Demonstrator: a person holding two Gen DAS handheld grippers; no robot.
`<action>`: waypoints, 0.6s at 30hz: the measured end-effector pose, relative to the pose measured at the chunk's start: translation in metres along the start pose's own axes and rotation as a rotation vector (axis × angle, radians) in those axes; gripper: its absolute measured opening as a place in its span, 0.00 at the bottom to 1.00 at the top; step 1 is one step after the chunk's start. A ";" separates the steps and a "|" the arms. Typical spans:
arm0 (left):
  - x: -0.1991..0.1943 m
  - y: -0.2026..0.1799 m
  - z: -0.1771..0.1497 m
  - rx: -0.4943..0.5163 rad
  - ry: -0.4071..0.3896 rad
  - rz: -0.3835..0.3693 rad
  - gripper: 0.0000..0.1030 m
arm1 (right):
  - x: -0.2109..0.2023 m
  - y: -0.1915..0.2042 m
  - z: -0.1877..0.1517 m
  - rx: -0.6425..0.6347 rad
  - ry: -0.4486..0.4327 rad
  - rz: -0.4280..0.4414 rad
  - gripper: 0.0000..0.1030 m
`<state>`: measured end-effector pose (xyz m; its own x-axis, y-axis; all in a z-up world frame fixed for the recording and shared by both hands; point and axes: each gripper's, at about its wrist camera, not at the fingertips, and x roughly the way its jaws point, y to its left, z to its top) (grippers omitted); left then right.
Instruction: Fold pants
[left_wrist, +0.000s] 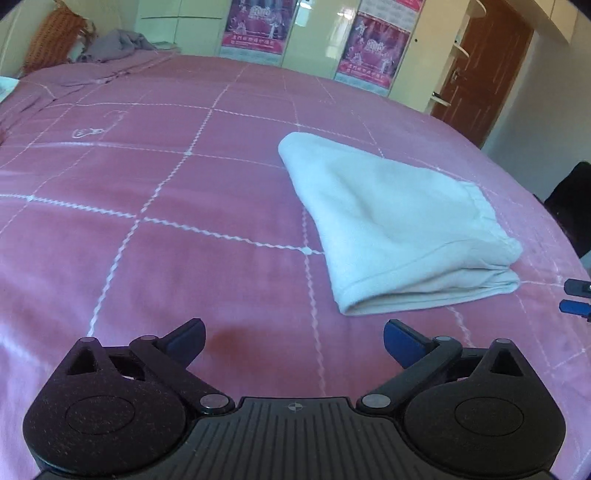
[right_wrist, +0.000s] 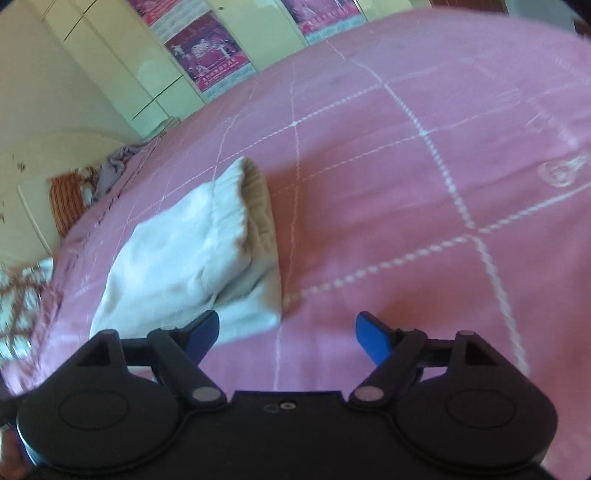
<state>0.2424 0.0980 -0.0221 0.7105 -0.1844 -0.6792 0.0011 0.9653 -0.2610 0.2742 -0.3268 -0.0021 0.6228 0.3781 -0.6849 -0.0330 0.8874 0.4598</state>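
Nearest, the left gripper (left_wrist: 294, 341) and right gripper (right_wrist: 287, 334) both gape wide, holding nothing. Beyond them the soft, pale folded pants (left_wrist: 391, 229) lie on the pink grid-stitched bedspread (left_wrist: 147, 177); only the right wrist view shows their ribbed elastic waistband (right_wrist: 258, 206). Only the left shows the brown door (left_wrist: 480, 66).

Left wrist view low over bedspread (left_wrist: 184, 221), right wrist view tilted, close, both sharing folded pants (left_wrist: 399, 229).

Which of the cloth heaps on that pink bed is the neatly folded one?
The pale pants lying near both grippers are folded into a flat, layered packet. The grey cloth at the bed's far corner is only a crumpled heap.
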 end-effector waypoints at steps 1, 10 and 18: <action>-0.021 0.002 -0.013 -0.007 -0.018 -0.017 0.99 | -0.017 0.009 -0.008 -0.028 -0.026 -0.003 0.89; -0.162 -0.079 -0.043 0.088 -0.154 -0.048 1.00 | -0.150 0.109 -0.073 -0.279 -0.167 -0.105 1.00; -0.240 -0.103 -0.069 0.126 -0.217 -0.054 1.00 | -0.222 0.163 -0.122 -0.303 -0.222 -0.200 1.00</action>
<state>0.0227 0.0298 0.1204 0.8416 -0.2054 -0.4995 0.1209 0.9730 -0.1964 0.0352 -0.2338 0.1558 0.7925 0.1544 -0.5900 -0.1026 0.9874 0.1205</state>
